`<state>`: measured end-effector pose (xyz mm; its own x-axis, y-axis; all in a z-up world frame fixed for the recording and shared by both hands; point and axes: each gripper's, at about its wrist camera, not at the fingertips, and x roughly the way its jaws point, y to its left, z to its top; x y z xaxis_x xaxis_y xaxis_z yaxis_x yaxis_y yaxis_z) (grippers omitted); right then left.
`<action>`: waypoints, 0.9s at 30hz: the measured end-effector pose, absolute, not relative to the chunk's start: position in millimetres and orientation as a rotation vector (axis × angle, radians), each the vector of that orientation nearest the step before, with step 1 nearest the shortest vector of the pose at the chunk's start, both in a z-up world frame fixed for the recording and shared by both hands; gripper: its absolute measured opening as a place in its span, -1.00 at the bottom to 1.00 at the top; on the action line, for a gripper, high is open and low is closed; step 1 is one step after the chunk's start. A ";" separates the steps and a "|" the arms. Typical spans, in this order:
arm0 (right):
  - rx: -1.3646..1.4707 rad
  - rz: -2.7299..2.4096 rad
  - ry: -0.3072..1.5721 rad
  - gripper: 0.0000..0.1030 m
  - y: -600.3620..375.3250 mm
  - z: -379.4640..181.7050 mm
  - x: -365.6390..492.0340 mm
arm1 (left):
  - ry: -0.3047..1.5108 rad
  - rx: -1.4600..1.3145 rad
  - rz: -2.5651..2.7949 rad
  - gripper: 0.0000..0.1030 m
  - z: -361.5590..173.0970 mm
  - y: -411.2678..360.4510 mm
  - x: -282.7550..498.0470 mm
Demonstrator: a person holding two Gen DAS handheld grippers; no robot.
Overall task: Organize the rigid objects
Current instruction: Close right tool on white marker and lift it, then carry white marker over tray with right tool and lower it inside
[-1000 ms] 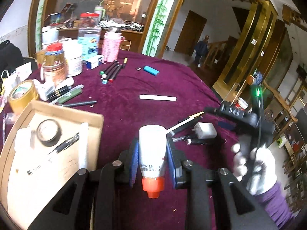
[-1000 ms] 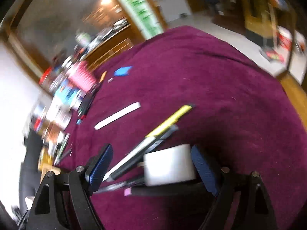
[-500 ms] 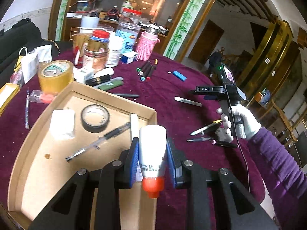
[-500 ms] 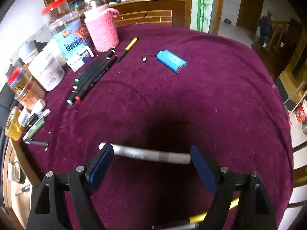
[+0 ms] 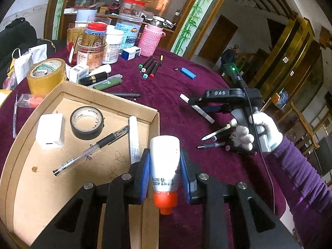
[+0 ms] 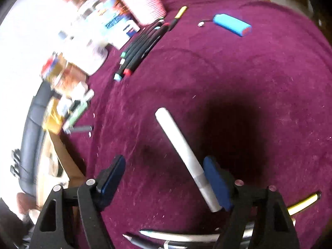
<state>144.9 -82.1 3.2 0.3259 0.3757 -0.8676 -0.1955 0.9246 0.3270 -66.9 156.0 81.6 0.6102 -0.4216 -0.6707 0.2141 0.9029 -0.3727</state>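
Note:
My left gripper [image 5: 165,172] is shut on a white bottle with an orange cap [image 5: 165,166], held over the right edge of the cardboard tray [image 5: 18,137]. The tray holds a white charger [image 5: 49,130], a black tape roll [image 5: 86,122], a clear pen [image 5: 91,149] and a white stick [image 5: 133,139]. My right gripper [image 6: 164,180] is open over the purple cloth, with a white marker [image 6: 182,153] lying between its fingers, touching the right pad [image 6: 216,183]. It also shows in the left wrist view [image 5: 209,103], above the marker [image 5: 197,109].
Jars [image 5: 92,45], a pink sleeved bottle [image 5: 150,39], a yellow tape roll [image 5: 46,75], black markers [image 5: 149,67] and a blue lighter [image 5: 187,73] stand at the back. Several pens [image 5: 215,133] lie near the right hand. The table edge curves on the right.
My left gripper moved slightly with the bottle still over the tray's right edge. My right gripper turned, so the white marker now lies diagonally against its right pad instead of crosswise.

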 end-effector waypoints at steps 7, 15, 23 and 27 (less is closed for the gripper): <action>0.059 0.161 1.146 -0.61 -75.6 3.2 139.0 | 0.833 -0.264 -0.363 -0.49 85.8 154.7 -75.4; 0.266 0.229 1.080 -0.75 -102.5 42.6 102.6 | 0.797 -0.279 -0.293 -0.49 98.4 189.1 -97.1; 0.373 0.396 1.028 -0.74 -75.0 71.2 22.9 | 0.809 -0.319 -0.204 -0.49 89.0 226.6 -116.9; 0.424 0.494 1.039 -0.73 -44.0 71.4 -10.2 | 0.803 -0.303 -0.183 -0.49 87.7 232.5 -127.6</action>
